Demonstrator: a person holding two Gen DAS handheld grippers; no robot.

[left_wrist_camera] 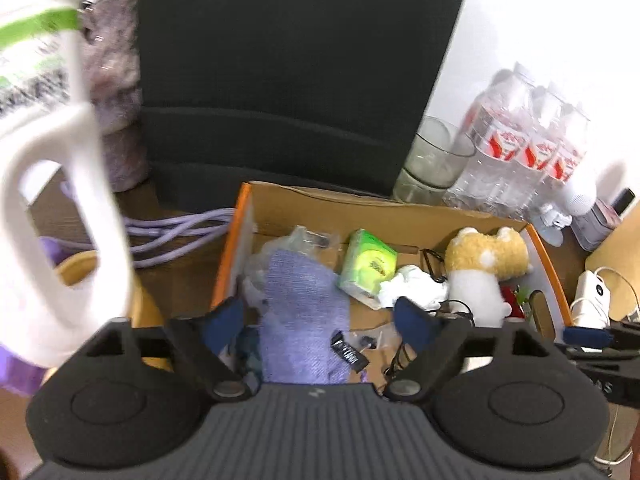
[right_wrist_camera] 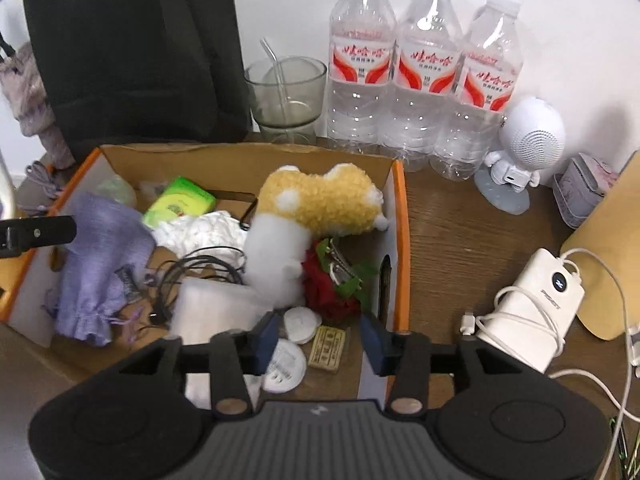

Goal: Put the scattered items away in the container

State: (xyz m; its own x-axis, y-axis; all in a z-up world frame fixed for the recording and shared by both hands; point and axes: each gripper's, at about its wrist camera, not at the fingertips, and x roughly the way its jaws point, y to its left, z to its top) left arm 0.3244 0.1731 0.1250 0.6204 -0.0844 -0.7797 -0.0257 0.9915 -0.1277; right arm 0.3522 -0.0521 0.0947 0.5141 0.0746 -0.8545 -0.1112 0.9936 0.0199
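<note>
An orange-edged cardboard box [left_wrist_camera: 236,236] [right_wrist_camera: 400,216] holds a purple knit pouch [left_wrist_camera: 304,312] [right_wrist_camera: 100,268], a green tissue pack [left_wrist_camera: 368,264] [right_wrist_camera: 180,200], crumpled white tissue [left_wrist_camera: 412,284] [right_wrist_camera: 200,232], a yellow-and-white plush toy [left_wrist_camera: 484,272] [right_wrist_camera: 312,208], a red flower [right_wrist_camera: 332,288], black cables [right_wrist_camera: 192,272] and small packets [right_wrist_camera: 326,348]. My left gripper [left_wrist_camera: 320,316] is open above the pouch, which lies in the box between its fingers. My right gripper [right_wrist_camera: 320,340] is open and empty over the box's near right corner.
A black bag [left_wrist_camera: 296,72] [right_wrist_camera: 132,48] stands behind the box, beside a glass cup [right_wrist_camera: 286,92] and three water bottles [right_wrist_camera: 424,72]. A white jug [left_wrist_camera: 52,160] looms at left. A white robot speaker [right_wrist_camera: 524,140], a power bank with cable [right_wrist_camera: 536,300] and a tin [right_wrist_camera: 580,192] sit at right.
</note>
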